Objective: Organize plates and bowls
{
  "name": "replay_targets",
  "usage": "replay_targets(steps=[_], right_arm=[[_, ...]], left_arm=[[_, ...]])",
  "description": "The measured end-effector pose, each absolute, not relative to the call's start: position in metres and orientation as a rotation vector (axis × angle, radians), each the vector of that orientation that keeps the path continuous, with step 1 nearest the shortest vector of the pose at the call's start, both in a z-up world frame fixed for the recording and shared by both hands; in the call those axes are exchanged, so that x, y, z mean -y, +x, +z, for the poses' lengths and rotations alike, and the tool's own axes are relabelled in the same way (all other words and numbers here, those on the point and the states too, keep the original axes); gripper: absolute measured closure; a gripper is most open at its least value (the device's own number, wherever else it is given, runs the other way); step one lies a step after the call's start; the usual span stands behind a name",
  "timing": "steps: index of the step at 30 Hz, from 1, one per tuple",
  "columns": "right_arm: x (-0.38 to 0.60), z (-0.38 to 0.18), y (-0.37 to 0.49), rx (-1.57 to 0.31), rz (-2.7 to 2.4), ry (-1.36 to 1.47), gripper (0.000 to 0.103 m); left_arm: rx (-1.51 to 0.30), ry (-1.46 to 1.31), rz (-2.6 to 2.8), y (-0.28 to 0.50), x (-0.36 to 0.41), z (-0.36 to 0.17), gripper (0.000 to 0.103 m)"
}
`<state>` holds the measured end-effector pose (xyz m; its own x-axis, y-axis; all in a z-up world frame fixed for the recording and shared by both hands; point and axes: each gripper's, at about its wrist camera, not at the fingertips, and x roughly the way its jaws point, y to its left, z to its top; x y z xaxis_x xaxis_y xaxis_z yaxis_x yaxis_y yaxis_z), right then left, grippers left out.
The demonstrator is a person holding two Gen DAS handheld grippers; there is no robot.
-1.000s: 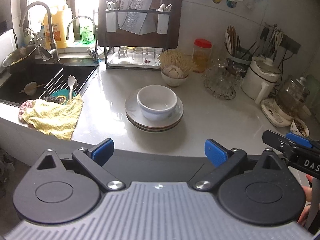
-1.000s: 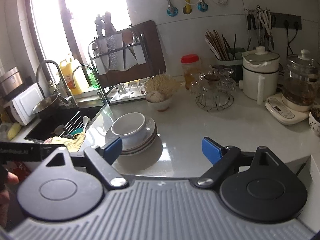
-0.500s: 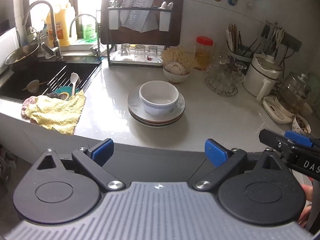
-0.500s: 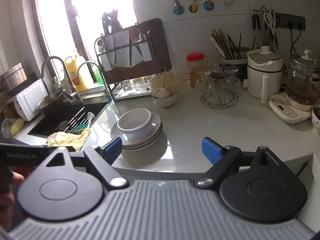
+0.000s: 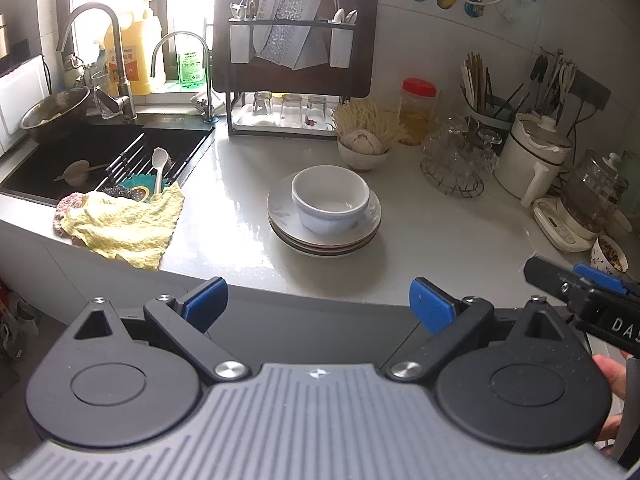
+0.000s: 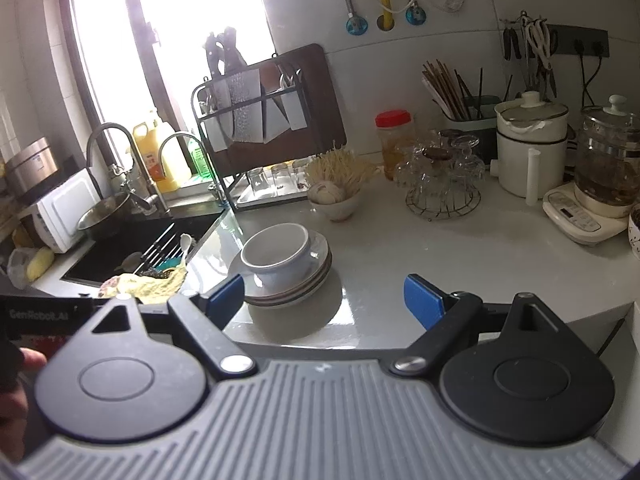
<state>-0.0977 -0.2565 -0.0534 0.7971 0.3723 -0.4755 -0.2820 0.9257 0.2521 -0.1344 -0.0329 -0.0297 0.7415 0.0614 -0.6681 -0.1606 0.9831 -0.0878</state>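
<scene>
Left wrist view: left gripper, blue fingers spread wide, holding nothing; right gripper beside it, lettered "DA…". Right wrist view: right gripper fingers likewise spread; "GenRobot.AI" shows on the left gripper. Beyond, on the worktop, a white bowl sits upright on stacked plates. Left of the plates: yellow cloth, sink. Behind them: garlic bowl, red-lidded jar.

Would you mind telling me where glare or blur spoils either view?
Right wrist: the window is blown out, washing out the frame's upper left. Left wrist: milder window glare, sheen on the counter; the bowl stays sharp. Both bend at the edges.
</scene>
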Motion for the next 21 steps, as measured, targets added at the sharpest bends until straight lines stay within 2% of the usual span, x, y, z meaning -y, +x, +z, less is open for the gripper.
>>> replay_targets(steps=[21], right_arm=[[0.251,-0.0579,-0.0928,-0.583,0.366,0.145,0.015]], left_arm=[[-0.721,-0.147,0.116,-0.1297,0.031,-0.0301,0.004]])
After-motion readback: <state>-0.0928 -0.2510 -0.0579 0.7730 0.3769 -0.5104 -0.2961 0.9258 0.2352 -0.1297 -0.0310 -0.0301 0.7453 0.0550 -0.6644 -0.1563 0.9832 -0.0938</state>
